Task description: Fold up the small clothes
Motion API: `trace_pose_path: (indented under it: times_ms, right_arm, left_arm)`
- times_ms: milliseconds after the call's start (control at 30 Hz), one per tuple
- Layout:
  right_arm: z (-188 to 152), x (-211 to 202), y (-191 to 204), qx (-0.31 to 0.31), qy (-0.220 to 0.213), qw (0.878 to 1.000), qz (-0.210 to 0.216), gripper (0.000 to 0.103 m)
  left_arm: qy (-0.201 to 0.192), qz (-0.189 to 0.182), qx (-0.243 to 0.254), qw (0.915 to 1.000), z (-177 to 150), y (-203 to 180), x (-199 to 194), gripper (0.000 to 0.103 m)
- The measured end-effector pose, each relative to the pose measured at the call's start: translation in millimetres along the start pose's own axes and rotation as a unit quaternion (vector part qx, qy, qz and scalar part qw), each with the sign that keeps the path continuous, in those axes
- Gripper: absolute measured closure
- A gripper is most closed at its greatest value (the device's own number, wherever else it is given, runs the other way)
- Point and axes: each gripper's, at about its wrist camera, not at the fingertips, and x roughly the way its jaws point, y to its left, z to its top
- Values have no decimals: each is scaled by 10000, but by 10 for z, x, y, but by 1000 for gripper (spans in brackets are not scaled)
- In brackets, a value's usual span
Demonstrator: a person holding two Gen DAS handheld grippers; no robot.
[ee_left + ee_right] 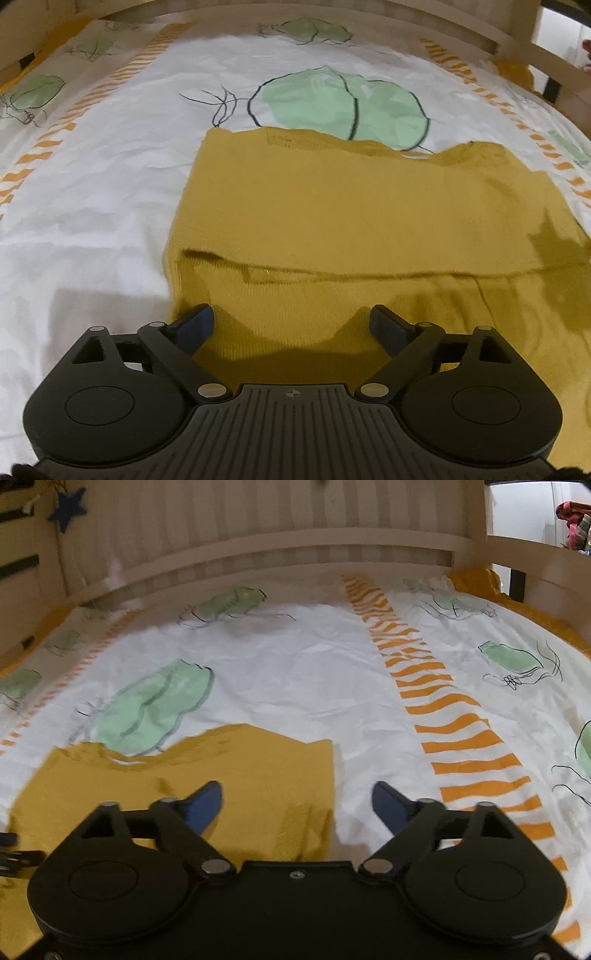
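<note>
A small mustard-yellow knit garment [351, 206] lies flat on the white bedsheet [103, 192], with a folded layer whose edge runs across its near part. My left gripper [291, 317] hangs open just above the garment's near left area, with nothing between its fingers. In the right wrist view the same garment [221, 775] fills the lower left, its right edge near the middle of the picture. My right gripper [297, 801] stands wide open over that right edge, its left finger above the cloth and its right finger above the bare sheet, gripping nothing.
The sheet [295, 672] carries green leaf prints and orange striped bands [443, 716]. A wooden bed rail [258, 554] runs along the far side and the right. A yellow cloth [476, 579] is bunched in the far right corner.
</note>
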Motion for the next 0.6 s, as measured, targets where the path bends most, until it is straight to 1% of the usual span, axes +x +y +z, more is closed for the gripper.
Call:
trace_pose_path:
  times_ms: [67,133,233,300,367,433,467,533,600]
  right_arm:
    - [16,-183,61,-43,-102,9999,51,5]
    - [-12,-376,126,-94,-256,9996,92,5]
    - [-196,-716,208,-14,-523,9986,125,1]
    - [-388,-928,262,-3,-629,9979,178,1]
    - [-547,-1079,313,-129,-660,9977,86,1]
    - [-756,-1223,347,-270,-600,9977,-139,1]
    - [-841,-1277,349,-311,-533,9979,-167,1]
    - [-998,-1358,314,-271,-314,9990,-144,1]
    - [-1154,-1439,218,1,-114,9999,-27,1]
  left_arm:
    - [-14,-9,36,10000,-33,16,-141,31]
    - [-86,29,52,9999,-93,48,-300,36]
    - [-378,187,-36,9991,-297,151,-626,36]
    - [-507,168,-121,9985,-455,225,-823,36]
    - [-561,183,-134,9982,-654,287,-1005,36]
    - [-589,286,-79,9978,-885,342,-1168,36]
    - [-594,333,-62,9977,-969,364,-1223,36]
    - [-579,389,-83,9975,-1133,420,-1332,36]
    - [-540,323,-204,9978,-1278,469,-1430,36]
